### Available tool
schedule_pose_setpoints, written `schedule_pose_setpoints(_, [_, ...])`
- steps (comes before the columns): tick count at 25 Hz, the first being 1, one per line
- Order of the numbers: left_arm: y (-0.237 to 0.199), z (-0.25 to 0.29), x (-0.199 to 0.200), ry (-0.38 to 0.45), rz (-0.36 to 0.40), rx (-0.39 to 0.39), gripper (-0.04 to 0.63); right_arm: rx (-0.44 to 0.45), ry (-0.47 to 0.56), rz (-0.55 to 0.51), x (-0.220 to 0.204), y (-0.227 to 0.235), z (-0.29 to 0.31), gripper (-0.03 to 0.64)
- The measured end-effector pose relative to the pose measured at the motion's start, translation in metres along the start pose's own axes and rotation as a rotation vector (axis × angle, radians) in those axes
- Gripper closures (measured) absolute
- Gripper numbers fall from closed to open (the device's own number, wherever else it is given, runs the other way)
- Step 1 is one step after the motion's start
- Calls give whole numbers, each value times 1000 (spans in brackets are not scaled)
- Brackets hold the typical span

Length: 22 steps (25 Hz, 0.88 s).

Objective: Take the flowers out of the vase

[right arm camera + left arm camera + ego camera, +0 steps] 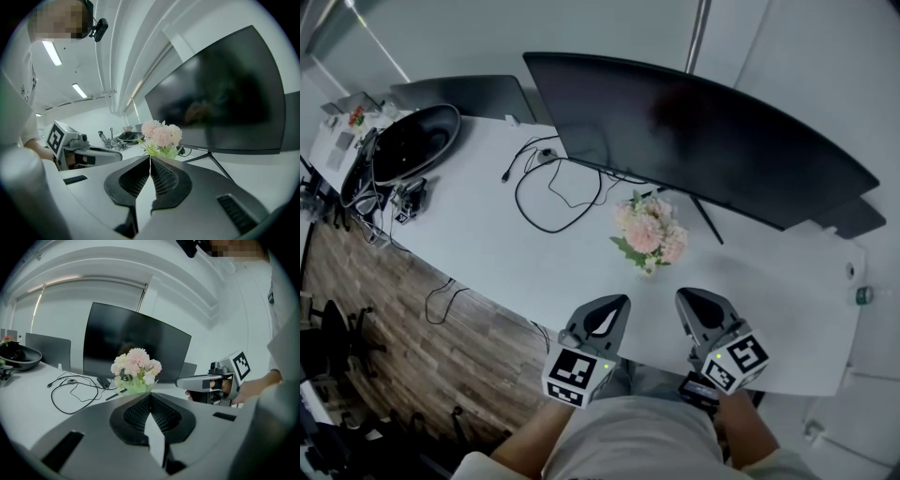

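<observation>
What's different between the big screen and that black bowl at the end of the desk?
The screen is wide, curved and stands upright on a stand; the bowl is round and sits low. The screen is right behind the flowers; the bowl is far off at the desk's left end. Both are black and on the same white desk.

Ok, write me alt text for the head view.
A bunch of pink and cream flowers stands on a white desk in front of a wide dark monitor, a looped black cable to its left. Near the desk's front edge the left gripper and right gripper are held side by side, both shut and empty, short of the flowers.
</observation>
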<state>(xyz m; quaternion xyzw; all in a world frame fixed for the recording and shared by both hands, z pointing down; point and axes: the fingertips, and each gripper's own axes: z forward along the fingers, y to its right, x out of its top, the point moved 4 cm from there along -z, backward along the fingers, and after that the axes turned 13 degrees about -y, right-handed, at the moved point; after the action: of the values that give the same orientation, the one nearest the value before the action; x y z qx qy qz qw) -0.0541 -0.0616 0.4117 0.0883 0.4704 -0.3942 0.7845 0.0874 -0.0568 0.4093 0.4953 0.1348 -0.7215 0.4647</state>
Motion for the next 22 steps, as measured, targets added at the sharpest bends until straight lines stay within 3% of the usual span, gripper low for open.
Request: schedule_pose_setpoints(22, [-14, 37, -25, 3, -52, 45, 592, 22, -48, 2, -20, 24, 46, 558])
